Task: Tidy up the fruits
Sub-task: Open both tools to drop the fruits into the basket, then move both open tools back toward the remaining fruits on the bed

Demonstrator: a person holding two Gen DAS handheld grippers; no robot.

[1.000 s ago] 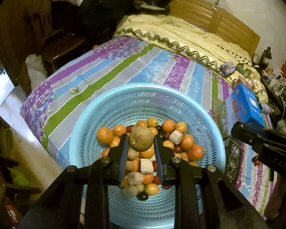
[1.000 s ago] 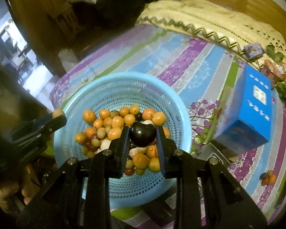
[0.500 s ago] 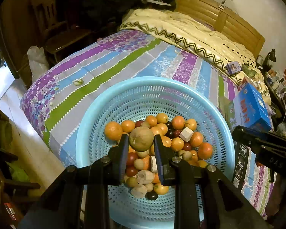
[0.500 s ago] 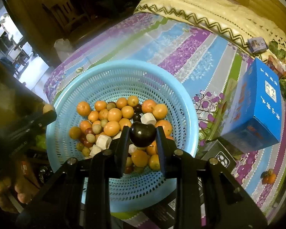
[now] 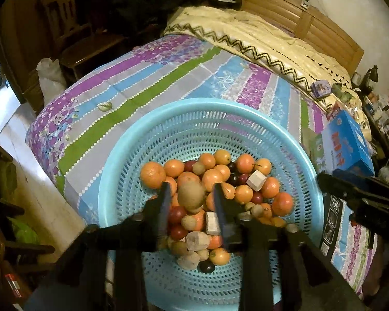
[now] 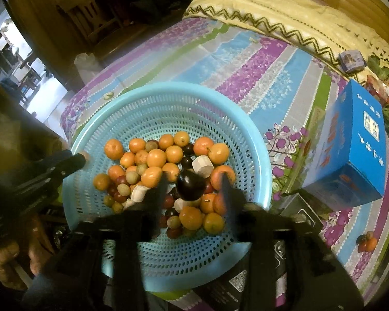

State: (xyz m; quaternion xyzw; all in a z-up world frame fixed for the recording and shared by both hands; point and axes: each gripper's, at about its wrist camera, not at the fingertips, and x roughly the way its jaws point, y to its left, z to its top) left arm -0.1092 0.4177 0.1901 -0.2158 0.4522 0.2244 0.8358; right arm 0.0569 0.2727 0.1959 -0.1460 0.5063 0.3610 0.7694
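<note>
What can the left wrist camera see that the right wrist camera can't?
Only the left wrist view shows the brown fruit between the opening left claw.

Only the right wrist view shows the dark plum between the opening right claw, and a loose orange on the bedsheet.

Both show the blue basket of fruit and the blue box.

Under the black left gripper (image 5: 191, 202) a light-blue basket (image 5: 168, 134) pierced with small holes carries orange fruits (image 5: 152, 174), dark red ones and pale beige blocks (image 5: 256, 180). Between its fingers is a brownish-green fruit (image 5: 191, 193); between the black right gripper's (image 6: 192, 185) fingers, a glossy near-black plum (image 6: 190, 184). Beyond the basket the bed sheet (image 5: 142, 83) runs in purple, blue, grey and green stripes edged with white dots. Farther off lies a cream blanket (image 5: 267, 39) with a dark zigzag border. Right of both grippers, a bright blue box (image 6: 355, 150) with white print.
</note>
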